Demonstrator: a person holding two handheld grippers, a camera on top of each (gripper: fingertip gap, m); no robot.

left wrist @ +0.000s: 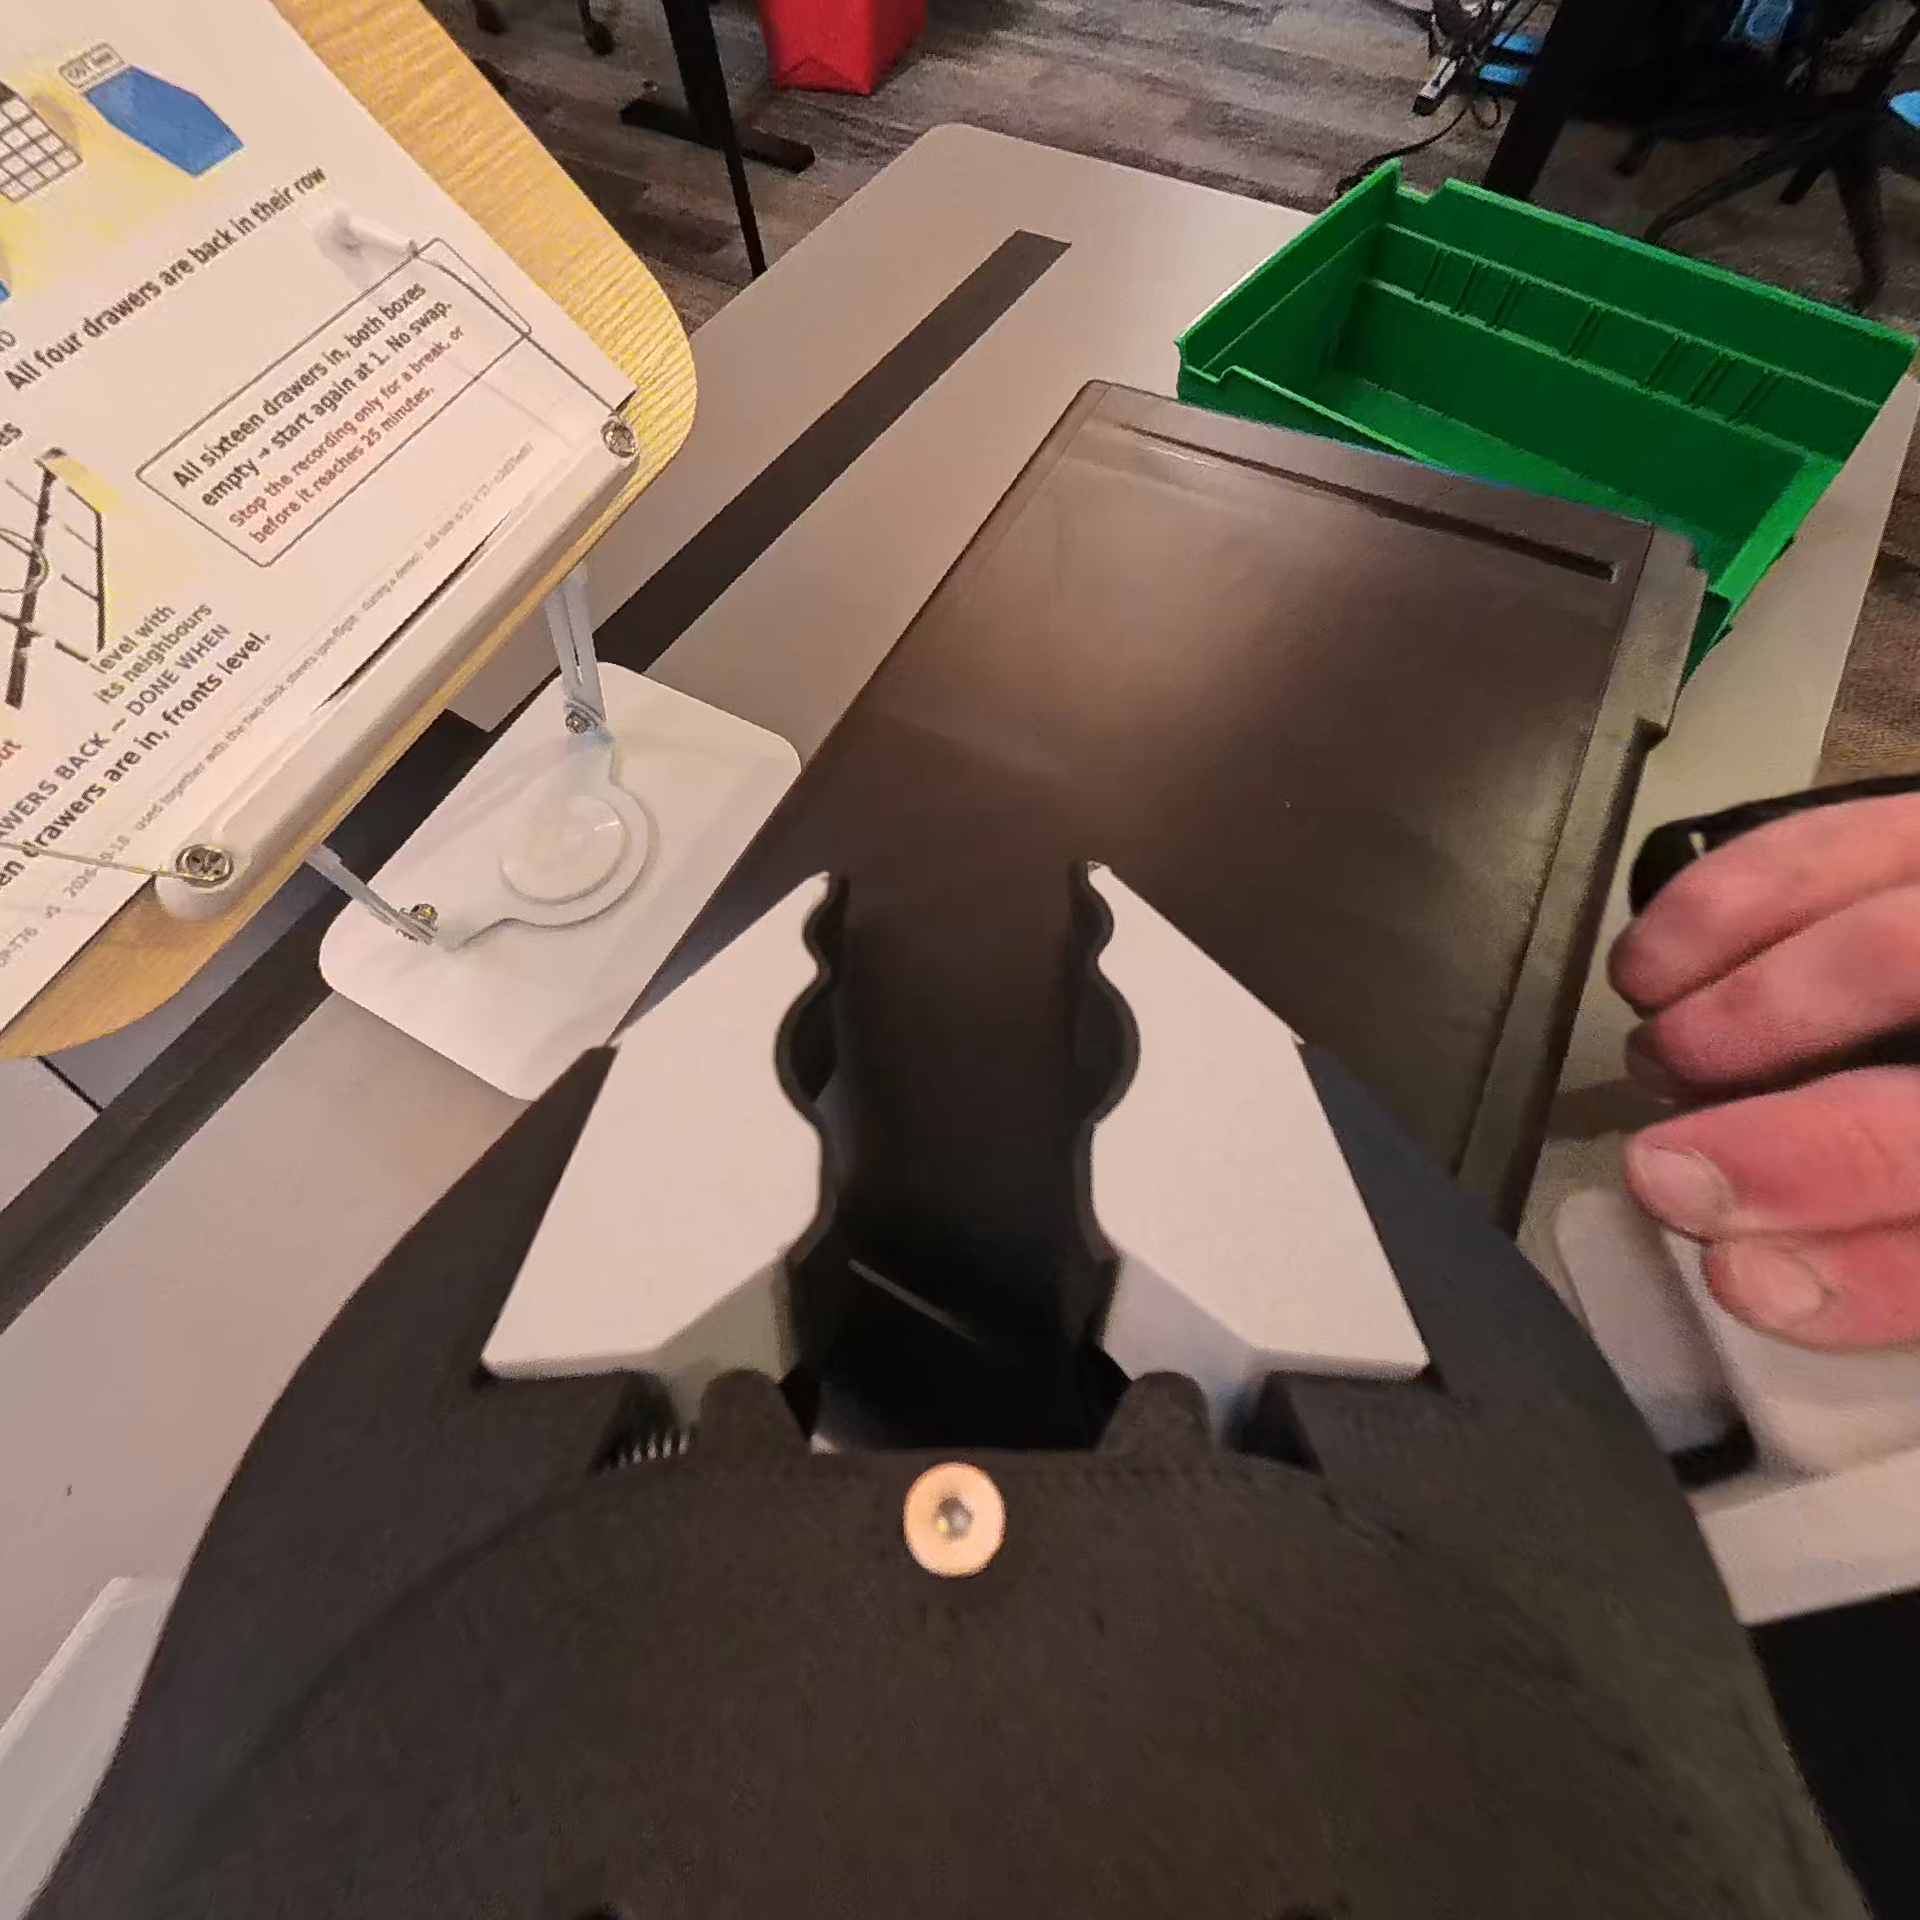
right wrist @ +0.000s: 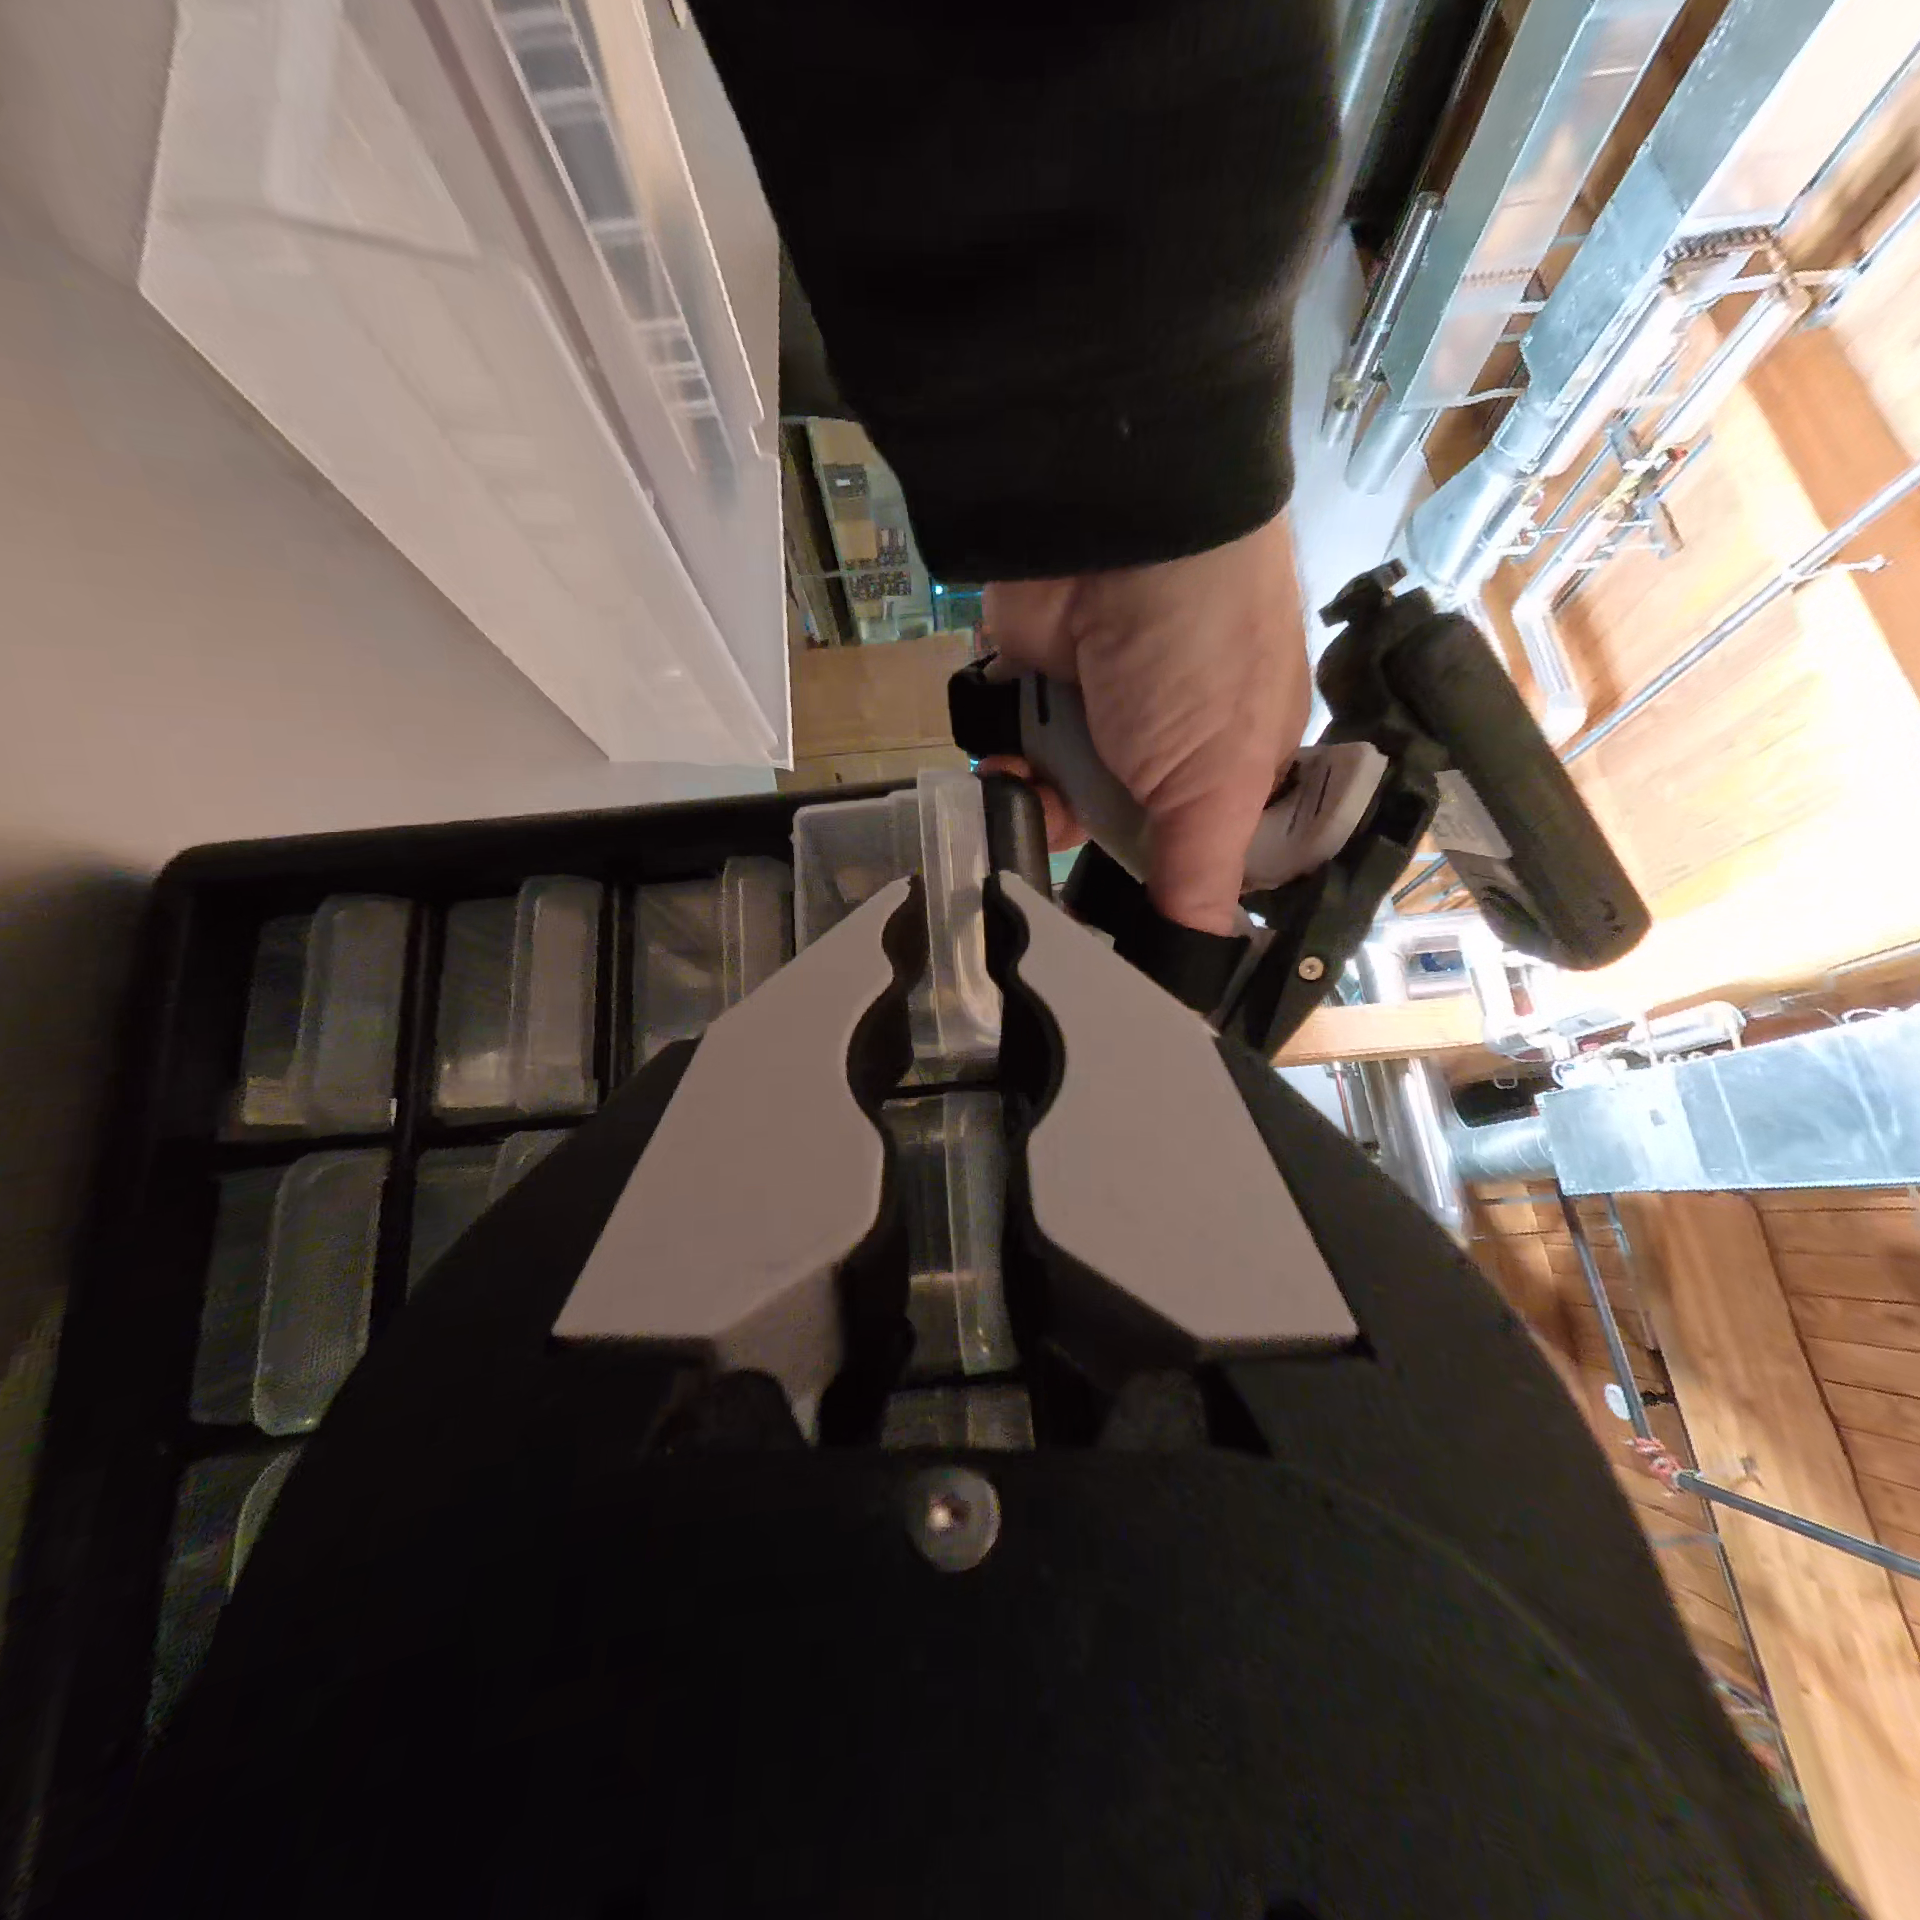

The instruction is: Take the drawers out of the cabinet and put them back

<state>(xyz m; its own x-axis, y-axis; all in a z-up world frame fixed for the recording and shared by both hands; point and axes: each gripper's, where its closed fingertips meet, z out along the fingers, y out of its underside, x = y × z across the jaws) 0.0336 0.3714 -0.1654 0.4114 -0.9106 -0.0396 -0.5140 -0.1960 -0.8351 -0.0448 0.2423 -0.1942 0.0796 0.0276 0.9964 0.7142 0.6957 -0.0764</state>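
A clear drawer (right wrist: 940, 914) juts part-way out of the black cabinet (right wrist: 177, 935), its handle clamped between the right gripper (right wrist: 954, 894) fingers. L gripper (left wrist: 961, 883) rests over the cabinet top (left wrist: 1299, 675), fingers apart w/ nothing between them; a person's hand (right wrist: 1164, 748) grips its handle. Other clear drawers (right wrist: 332, 1008) sit shut in their slots. Behind the cabinet, an empty green bin (left wrist: 1558, 384) sits near the grey table (left wrist: 935, 208) edge, an instruction sheet on a stand (left wrist: 312, 416) to its left. Carpet beyond.
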